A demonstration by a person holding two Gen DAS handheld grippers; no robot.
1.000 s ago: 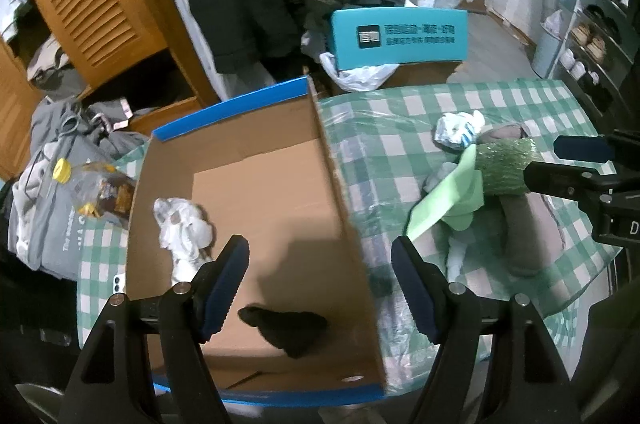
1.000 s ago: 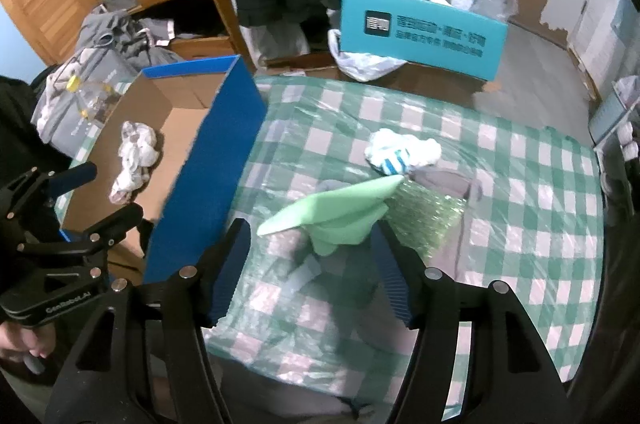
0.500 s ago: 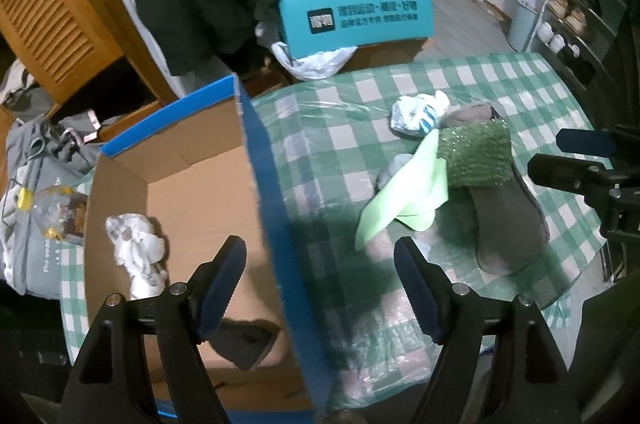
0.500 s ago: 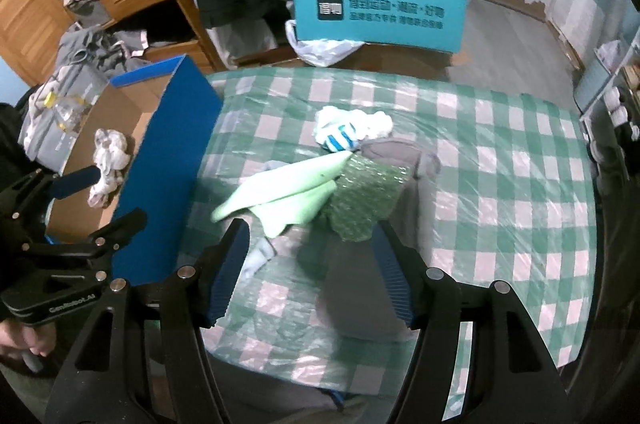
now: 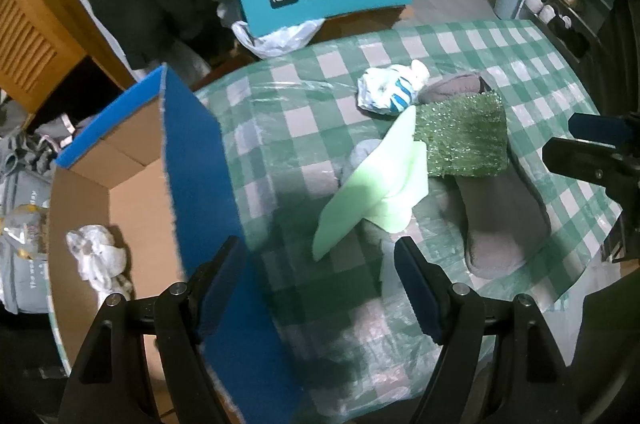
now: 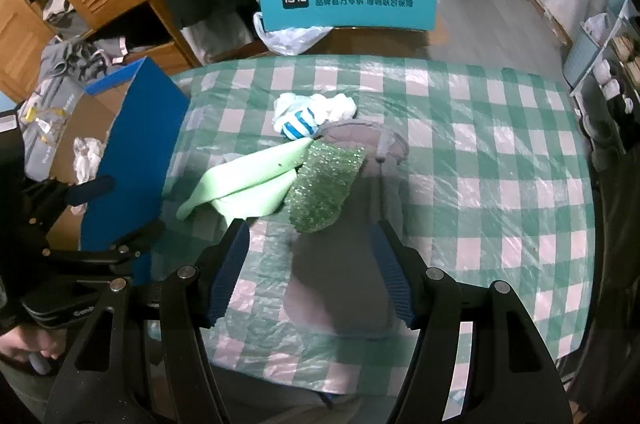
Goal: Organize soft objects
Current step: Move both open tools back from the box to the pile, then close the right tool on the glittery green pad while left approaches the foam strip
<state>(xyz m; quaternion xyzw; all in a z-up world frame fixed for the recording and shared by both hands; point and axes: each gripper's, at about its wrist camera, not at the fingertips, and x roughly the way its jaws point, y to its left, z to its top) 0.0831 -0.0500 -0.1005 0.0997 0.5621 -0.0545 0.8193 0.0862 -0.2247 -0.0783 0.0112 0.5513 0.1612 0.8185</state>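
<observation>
left gripper (image 5: 320, 272) jaws wide, empty, over box wall (image 5: 200, 184) and tablecloth (image 5: 280, 128) | right gripper (image 6: 308, 264) jaws wide, empty, above grey slipper (image 6: 340, 264) | light green cloth (image 6: 248, 180) and green sponge (image 6: 324, 192) lie on slipper | crumpled sock (image 6: 308, 116) behind, touching | white rag (image 5: 96, 256), possibly socks, inside box

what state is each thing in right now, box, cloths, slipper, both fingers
cardboard box: open, a white bundle inside
white bundle: crumpled, on the box floor
light green cloth: loosely folded on the table, partly under the green scrubby pad
green scrubby pad: draped across the slipper
grey slipper: lying flat on the table
white and blue sock ball: balled up, on the table
left gripper: fingers open, empty
right gripper: fingers open, empty
</observation>
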